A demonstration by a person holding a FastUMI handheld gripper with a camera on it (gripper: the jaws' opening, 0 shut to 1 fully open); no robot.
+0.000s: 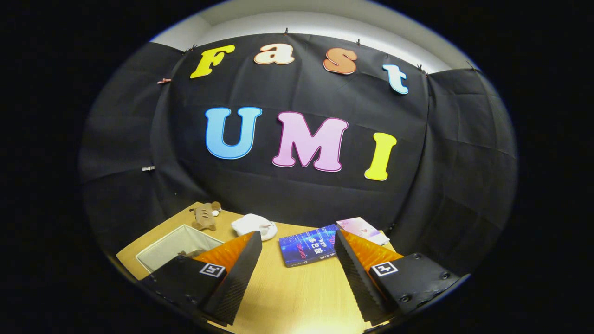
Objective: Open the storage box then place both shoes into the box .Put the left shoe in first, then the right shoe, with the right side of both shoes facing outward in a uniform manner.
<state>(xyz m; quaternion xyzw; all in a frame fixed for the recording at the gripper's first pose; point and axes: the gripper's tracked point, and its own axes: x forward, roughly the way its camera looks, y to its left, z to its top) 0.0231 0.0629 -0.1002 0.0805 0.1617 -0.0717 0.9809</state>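
storage box (178, 246) sits open-topped at the table's (297, 297) left, just beyond the left finger; gripper (297, 278) gapes wide, holding nothing, well above.

Small print on the blue book (308, 246) cannot be read.

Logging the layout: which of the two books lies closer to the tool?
The blue book, just ahead between the open tool's fingers; the pink book lies beyond it, nearer the wall.

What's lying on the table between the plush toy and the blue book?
In the claw's view, a white shoe lies between the plush toy and the blue book, beyond the open claw.
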